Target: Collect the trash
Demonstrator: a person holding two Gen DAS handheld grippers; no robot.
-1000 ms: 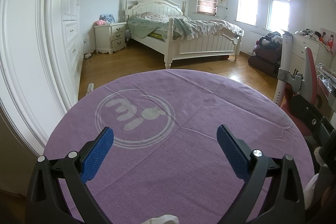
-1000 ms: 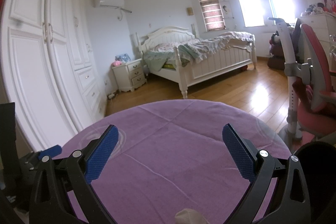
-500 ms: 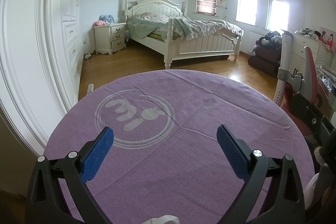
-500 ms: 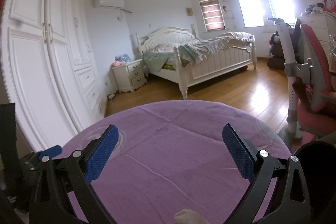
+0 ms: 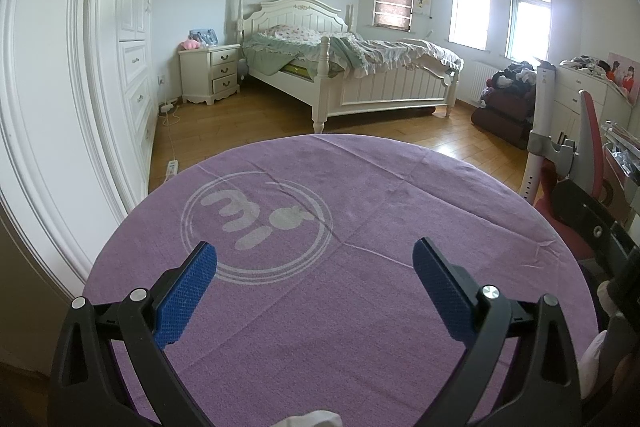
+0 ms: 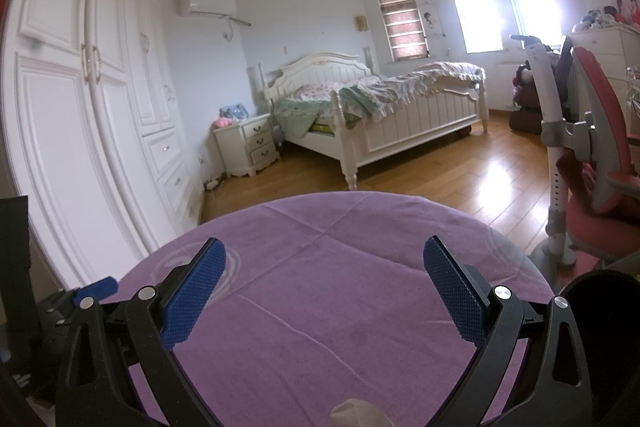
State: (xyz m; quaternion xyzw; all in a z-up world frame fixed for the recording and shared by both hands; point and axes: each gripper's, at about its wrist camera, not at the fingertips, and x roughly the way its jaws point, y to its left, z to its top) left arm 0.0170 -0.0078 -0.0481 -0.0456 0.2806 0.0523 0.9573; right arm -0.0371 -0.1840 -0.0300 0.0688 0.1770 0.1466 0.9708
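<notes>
Trash: one crumpled white scrap (image 5: 314, 419) at the counter's (image 5: 360, 207) near edge; my left tongs (image 5: 314, 279) and right tongs (image 6: 324, 277) both gape wide, holding nothing.

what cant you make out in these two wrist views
- Pale crumpled thing, left wrist view: cut off by the bottom edge.
- Pale lump, right wrist view: also cut by the bottom edge, identity unclear.
- Dark round object, right wrist view: cropped at the right edge.
- Both grippers, left and right, open and empty.
</notes>
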